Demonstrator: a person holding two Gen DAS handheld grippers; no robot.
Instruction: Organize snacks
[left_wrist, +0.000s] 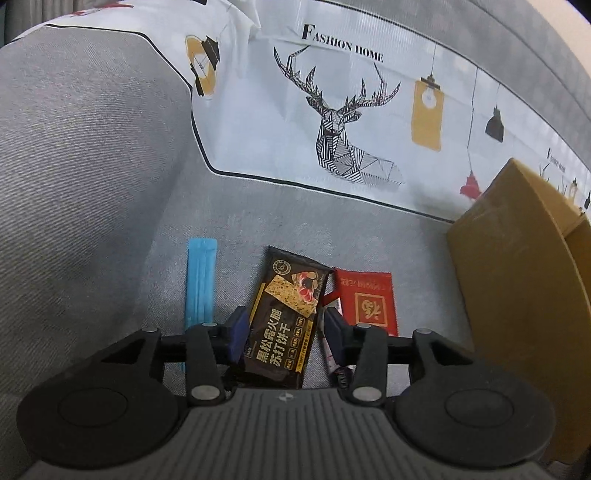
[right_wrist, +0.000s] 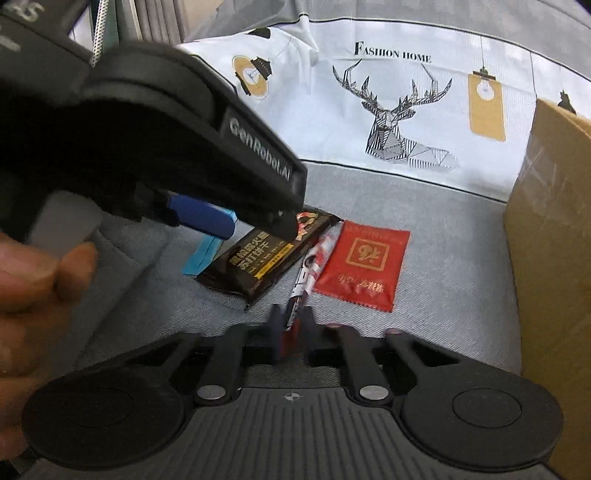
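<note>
A black cracker packet lies on grey fabric, and my left gripper stands open astride its near end, blue pads on either side. Right of it lies a red sachet, left of it a blue strip packet. In the right wrist view my right gripper is shut on the near end of a thin red-and-white stick packet, which lies between the black packet and the red sachet. The left gripper hovers over the black packet's far end.
An open cardboard box stands at the right, close to the snacks, its wall tall. A white deer-print cushion lies behind. A person's hand holds the left gripper. A grey padded armrest rises at the left.
</note>
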